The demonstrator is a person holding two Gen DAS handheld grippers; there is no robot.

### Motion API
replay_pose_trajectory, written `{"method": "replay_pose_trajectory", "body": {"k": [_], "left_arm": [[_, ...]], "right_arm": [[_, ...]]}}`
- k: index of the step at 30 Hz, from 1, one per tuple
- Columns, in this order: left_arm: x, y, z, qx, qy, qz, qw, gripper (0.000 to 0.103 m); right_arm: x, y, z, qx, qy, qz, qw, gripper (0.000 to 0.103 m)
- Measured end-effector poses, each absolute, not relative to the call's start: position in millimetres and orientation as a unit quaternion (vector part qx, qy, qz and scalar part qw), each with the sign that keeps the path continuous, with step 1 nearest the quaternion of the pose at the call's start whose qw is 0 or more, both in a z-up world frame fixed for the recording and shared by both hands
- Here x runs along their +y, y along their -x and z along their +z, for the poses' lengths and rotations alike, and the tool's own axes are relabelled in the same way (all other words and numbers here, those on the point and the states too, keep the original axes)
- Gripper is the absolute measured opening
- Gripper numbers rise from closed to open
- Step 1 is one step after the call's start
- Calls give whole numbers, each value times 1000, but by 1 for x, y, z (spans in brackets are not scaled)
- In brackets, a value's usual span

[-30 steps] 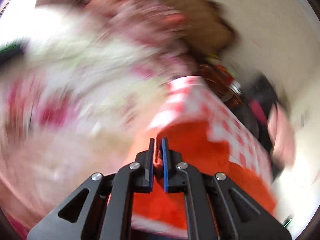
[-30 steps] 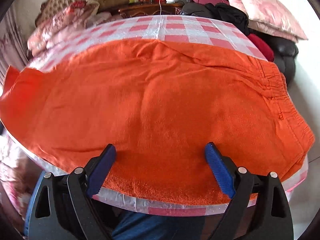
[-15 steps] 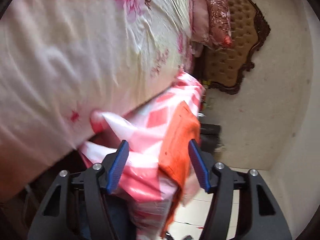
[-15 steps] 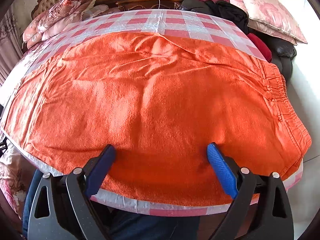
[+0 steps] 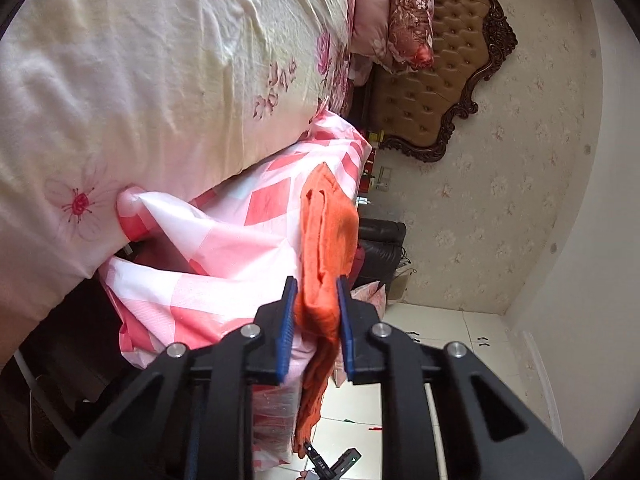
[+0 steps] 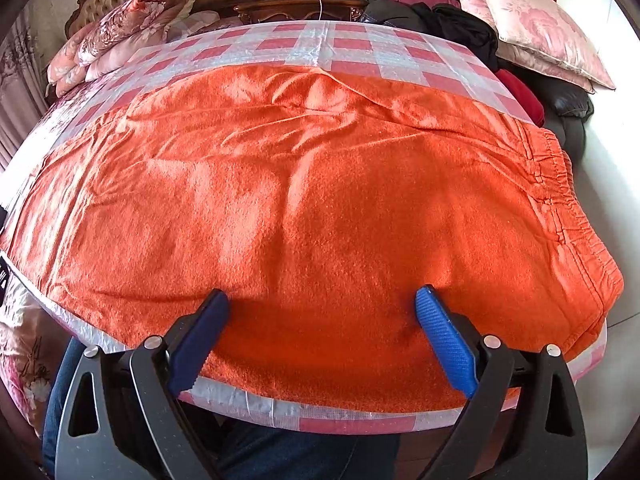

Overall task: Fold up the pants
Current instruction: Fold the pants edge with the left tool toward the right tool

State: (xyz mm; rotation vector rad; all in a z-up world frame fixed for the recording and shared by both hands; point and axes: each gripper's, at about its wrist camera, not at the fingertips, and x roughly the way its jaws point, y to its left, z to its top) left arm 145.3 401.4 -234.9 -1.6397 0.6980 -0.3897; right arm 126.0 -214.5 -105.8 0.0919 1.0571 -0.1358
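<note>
Orange fleece pants [image 6: 304, 208] lie spread flat across a table with a red-and-white checked cloth [image 6: 320, 44], waistband at the right. My right gripper [image 6: 320, 304] is open wide, its blue pads resting on the pants' near edge. In the left wrist view, rolled sideways, the pants' layered edge [image 5: 326, 240] hangs over the table end. My left gripper [image 5: 316, 292] is partly closed with its jaws on either side of that edge; I cannot tell whether the pads press the cloth.
A bed with a floral sheet [image 5: 160, 60] lies beside the table. A tufted headboard [image 5: 432, 92], rolled quilts [image 6: 120, 28], a nightstand [image 6: 296, 4] and a dark sofa with pink cushions [image 6: 528, 28] stand behind. A person's jeans [image 6: 280, 456] show below.
My left gripper let go of the pants and opened, turned sideways, and has now narrowed around the pants' hanging edge. The lifted left part of the pants dropped flat. My right gripper stayed open.
</note>
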Motion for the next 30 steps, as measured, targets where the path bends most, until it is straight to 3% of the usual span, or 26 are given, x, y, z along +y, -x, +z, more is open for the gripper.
{"method": "replay_pose_trajectory", "body": {"k": [3,6,15,26,30], "left_arm": [[405,-135,-225,274,719,-184,611,19],[408,-128,-229,257,744,-174,591,45],[396,-114,-265,271,778,-161,544,45],[400,-124,-247,262,761,-171,568,36],[401,-139,-230,301,720,-130,612,10]], "right_arm": [[-215,-125,-106,503,-44,-64,861,93],[-215,-125,-106,503,-44,-64,861,94],[-215,-125,-106,503,-44,-64,861,94],[-215,-125,-105,503,-44,-64,861,94],[-215,-125,-105,504,-44,-64,860,94]]}}
